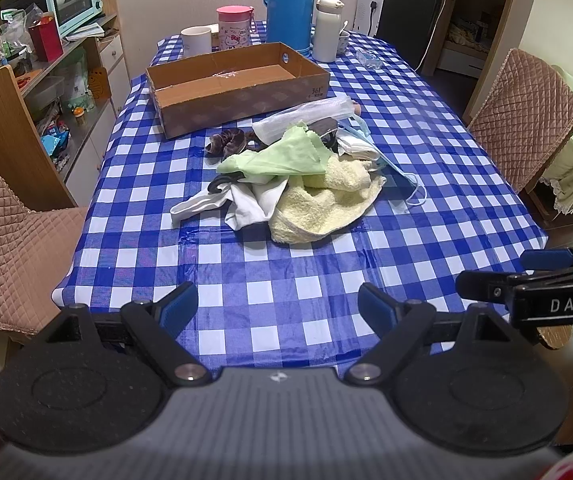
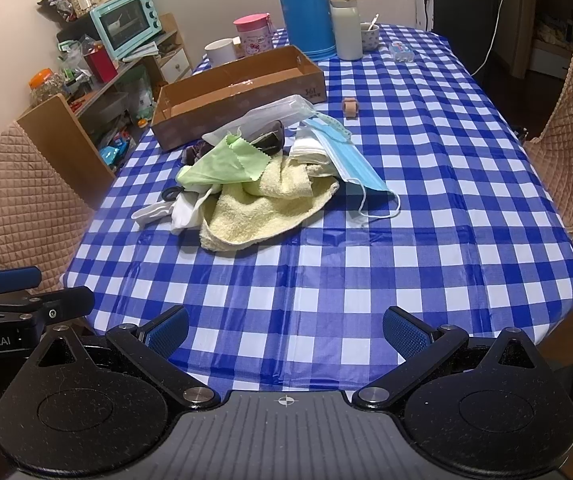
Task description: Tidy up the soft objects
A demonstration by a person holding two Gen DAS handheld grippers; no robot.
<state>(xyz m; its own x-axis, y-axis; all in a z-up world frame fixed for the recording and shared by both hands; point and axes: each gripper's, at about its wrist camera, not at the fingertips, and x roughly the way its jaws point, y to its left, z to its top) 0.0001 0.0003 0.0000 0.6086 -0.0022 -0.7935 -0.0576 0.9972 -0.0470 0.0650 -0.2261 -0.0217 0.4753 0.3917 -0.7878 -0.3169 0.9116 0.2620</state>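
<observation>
1. Left gripper (image 1: 277,308), black w/ blue pads: jaws wide, nothing between them, over near table edge.
2. Right gripper (image 2: 285,330): jaws wide too, empty; its side reads "DAS" in left view. Left one's side shows "nRobot.AI" in right view.
3. Heap of soft things at 12 o'clock, mid-table on blue-white checked plastic cloth (image 1: 286,280): pale yellow terry towel (image 1: 322,208), light green microfibre cloth (image 1: 286,156), white fabric pieces (image 1: 246,204), blue face mask (image 2: 352,160), brown scrunchie (image 1: 226,140).
4. Open brown cardboard box (image 1: 246,96) just behind heap, "361°" printed on side.
5. Past box, approx 12 o'clock: tall blue thermos jug (image 1: 290,4), pink Hello Kitty cup (image 1: 234,26), white mug (image 1: 196,42).
</observation>
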